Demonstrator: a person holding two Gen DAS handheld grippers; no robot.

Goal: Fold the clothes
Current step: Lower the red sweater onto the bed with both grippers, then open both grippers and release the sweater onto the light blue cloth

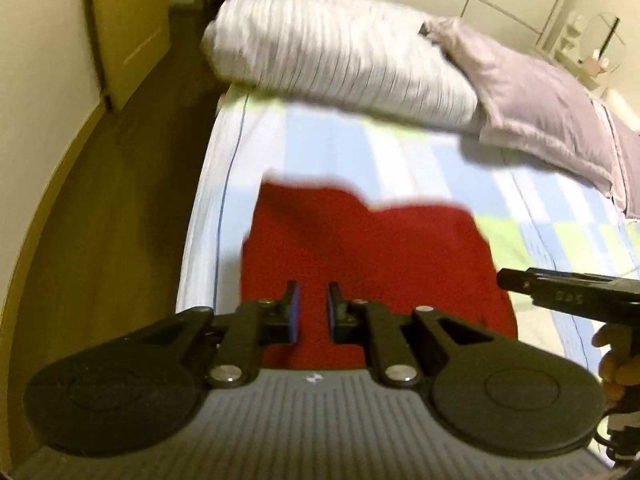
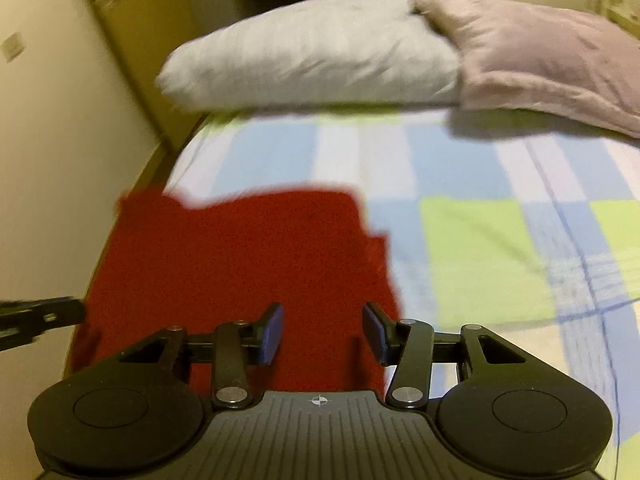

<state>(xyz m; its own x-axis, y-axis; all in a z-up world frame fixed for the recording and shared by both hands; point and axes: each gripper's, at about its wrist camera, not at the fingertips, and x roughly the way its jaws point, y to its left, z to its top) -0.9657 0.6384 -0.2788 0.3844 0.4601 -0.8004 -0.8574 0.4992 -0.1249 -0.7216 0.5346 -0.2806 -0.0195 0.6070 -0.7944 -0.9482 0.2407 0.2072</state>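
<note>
Left hand-held gripper [image 1: 313, 306] has its jaws spread a little, nothing between them; right hand-held gripper [image 2: 323, 330] is spread wider, also empty. Both hover over the red garment [image 2: 224, 264], lying flat near the bed's [image 2: 480, 248] left edge, pillows [image 2: 312, 64] beyond.

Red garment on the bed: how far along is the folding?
Done: the red garment lies on the checked sheet as a compact block, apparently folded. In hand: nothing; the left gripper and right gripper are both open above it. Left: perhaps one last fold; blur hides detail.
</note>
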